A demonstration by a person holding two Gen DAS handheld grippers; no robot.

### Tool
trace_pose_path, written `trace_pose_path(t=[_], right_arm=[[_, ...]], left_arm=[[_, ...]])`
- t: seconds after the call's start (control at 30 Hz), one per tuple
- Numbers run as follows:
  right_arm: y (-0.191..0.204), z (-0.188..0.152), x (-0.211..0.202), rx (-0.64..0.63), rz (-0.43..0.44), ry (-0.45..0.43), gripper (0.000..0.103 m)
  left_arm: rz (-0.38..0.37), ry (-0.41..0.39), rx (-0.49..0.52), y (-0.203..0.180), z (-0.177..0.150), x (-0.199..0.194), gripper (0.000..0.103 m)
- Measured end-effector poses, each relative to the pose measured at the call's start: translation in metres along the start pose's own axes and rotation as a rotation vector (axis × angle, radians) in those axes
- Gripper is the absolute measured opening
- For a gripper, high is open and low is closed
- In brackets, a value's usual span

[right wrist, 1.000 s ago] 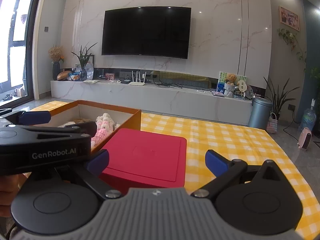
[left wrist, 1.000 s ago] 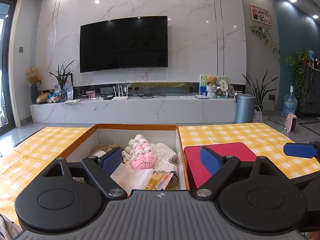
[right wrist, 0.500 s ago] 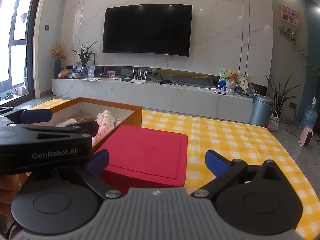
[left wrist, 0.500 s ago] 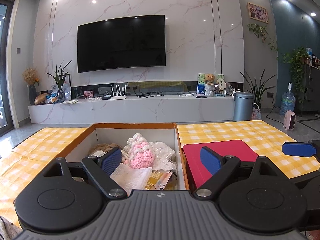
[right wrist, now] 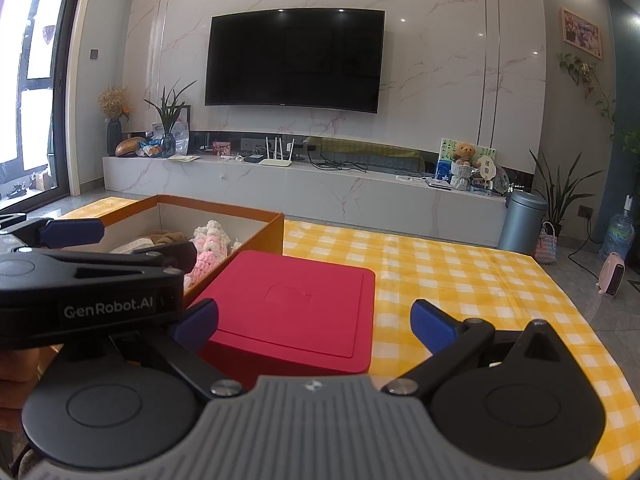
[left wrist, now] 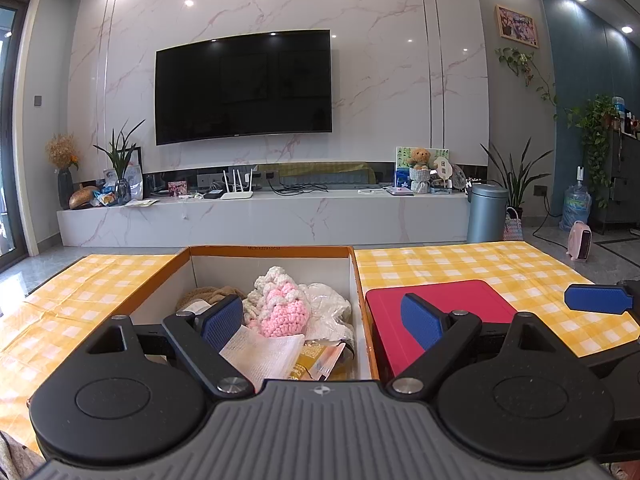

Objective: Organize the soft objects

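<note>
I see my left gripper, side marked "GenRobot.AI", and right gripper both spread apart, empty, orange cardboard box of soft items at twelve o'clock.

Left tongs were level, pointing forward, jaws spread wide, nothing between the blue pads. Right tongs were likewise level, jaws wide apart, holding nothing. The two sat side by side, left one just beside the right; a bit of hand showed under the left tool.
</note>
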State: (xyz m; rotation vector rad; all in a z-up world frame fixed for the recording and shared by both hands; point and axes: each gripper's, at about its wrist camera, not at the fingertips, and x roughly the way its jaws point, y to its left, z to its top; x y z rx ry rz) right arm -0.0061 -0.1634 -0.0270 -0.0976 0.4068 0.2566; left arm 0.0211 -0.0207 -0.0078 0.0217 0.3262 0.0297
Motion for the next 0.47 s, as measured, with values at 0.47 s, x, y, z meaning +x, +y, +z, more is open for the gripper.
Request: trace_pose_path(t=[0.47], right_arm=[[-0.0016,-0.0013,0.0007,-0.001,-0.003,0.003,0.1]], left_arm=[[0.002,-0.003,0.005,0.0005,-0.001,0.0009,0.103]])
